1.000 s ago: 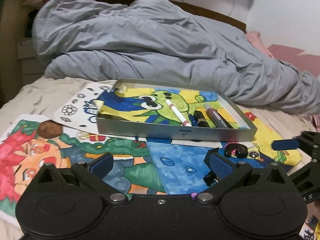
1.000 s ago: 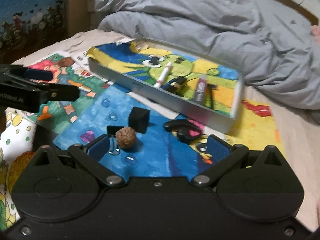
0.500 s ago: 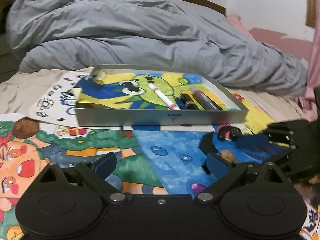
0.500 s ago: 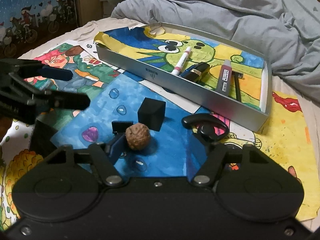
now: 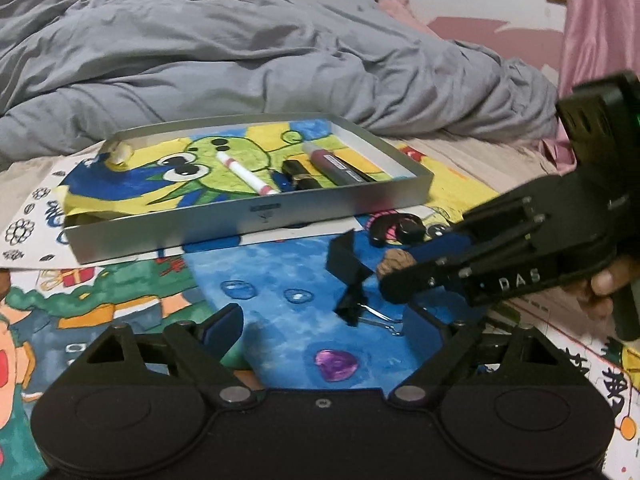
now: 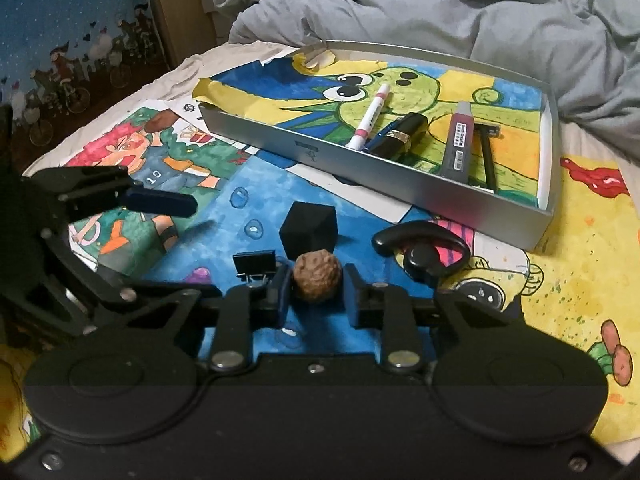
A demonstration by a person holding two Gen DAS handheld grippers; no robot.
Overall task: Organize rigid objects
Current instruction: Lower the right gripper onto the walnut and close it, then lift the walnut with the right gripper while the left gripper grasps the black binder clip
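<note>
Walnut (image 6: 317, 281): lies on the blue drawing (image 6: 240, 216) spread over the bed, near the front wall of the silver tray (image 6: 400, 176), between the two pads of the right gripper (image 6: 316, 296)
Right gripper: jaws closing on the walnut; pads sit just beside its flanks, and firm contact cannot be confirmed from the wrist view
Left gripper (image 5: 320, 320): jaws wide but narrowing, nothing between them; a black binder clip (image 5: 352, 304) lies just ahead of it
Step in hand: judged to be the pick-up of the walnut for transfer into the tray
Procedure: centre the round shell between the pads, close fully before lifting, raise clear of the tray wall
Risk: a round hard shell may roll or squirt out if gripped off-centre
Adjacent items: black cube (image 6: 308, 226) just behind the walnut, binder clip touching or nearly touching the left pad, black earpiece (image 6: 424, 252) near the right side
Tray contents: marker (image 6: 370, 116), lipstick (image 6: 400, 136), grey tube (image 6: 458, 142), black razor (image 6: 486, 152); free floor remains at the left end
Obstruction: the left gripper is close by
</note>
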